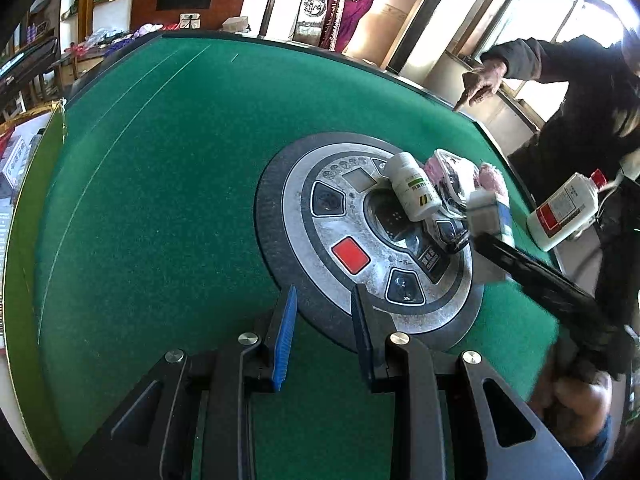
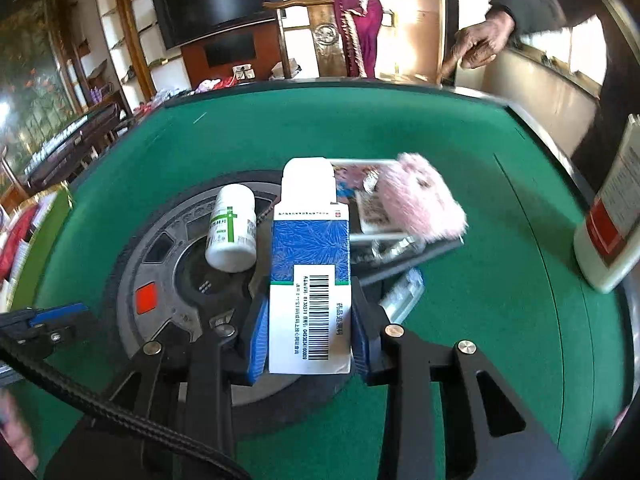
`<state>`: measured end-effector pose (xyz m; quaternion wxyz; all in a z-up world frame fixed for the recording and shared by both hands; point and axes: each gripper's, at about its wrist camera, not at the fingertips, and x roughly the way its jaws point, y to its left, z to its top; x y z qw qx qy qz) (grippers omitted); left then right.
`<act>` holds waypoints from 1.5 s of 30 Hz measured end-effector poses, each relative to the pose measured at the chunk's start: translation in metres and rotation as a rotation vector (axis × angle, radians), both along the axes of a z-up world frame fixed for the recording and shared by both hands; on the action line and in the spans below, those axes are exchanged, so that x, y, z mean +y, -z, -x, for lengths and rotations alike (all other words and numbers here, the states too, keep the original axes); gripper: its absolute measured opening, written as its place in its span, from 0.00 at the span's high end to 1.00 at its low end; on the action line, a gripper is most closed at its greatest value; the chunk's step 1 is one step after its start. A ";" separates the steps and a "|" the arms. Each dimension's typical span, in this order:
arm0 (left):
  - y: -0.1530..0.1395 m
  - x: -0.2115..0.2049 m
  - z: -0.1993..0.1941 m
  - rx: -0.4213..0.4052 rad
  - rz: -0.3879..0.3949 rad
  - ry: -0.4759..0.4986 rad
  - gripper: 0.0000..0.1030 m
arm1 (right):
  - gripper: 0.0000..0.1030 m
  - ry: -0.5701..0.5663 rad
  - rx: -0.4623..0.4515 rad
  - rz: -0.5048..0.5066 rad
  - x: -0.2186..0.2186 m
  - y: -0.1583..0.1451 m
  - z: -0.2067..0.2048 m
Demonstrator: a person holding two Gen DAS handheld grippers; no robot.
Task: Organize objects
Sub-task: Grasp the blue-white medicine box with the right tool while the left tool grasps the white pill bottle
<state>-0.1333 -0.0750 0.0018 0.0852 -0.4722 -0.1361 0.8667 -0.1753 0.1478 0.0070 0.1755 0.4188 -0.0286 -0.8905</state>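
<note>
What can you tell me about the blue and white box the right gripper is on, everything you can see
The medicine box is a slim cardboard carton, white at both ends with a blue leaf-patterned band, a thin green stripe and a barcode with printed text. Its far tuck flap stands open. It lies lengthwise between the blue pads of the right gripper, which is closed on its near end, above the round control panel of the green table. Beyond it are a white pill bottle to its left and a pink fluffy item to its right.
</note>
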 end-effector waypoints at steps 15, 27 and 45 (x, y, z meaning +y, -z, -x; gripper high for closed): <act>-0.022 0.016 0.046 -0.041 -0.072 -0.060 0.73 | 0.69 0.097 -0.062 0.322 0.073 -0.030 -0.052; -0.014 0.090 0.111 -0.131 -0.013 -0.035 0.71 | 0.69 0.140 -0.068 0.424 0.085 -0.039 -0.042; -0.004 0.075 0.072 -0.036 0.208 0.012 0.72 | 0.69 0.101 -0.066 0.367 0.066 -0.034 -0.045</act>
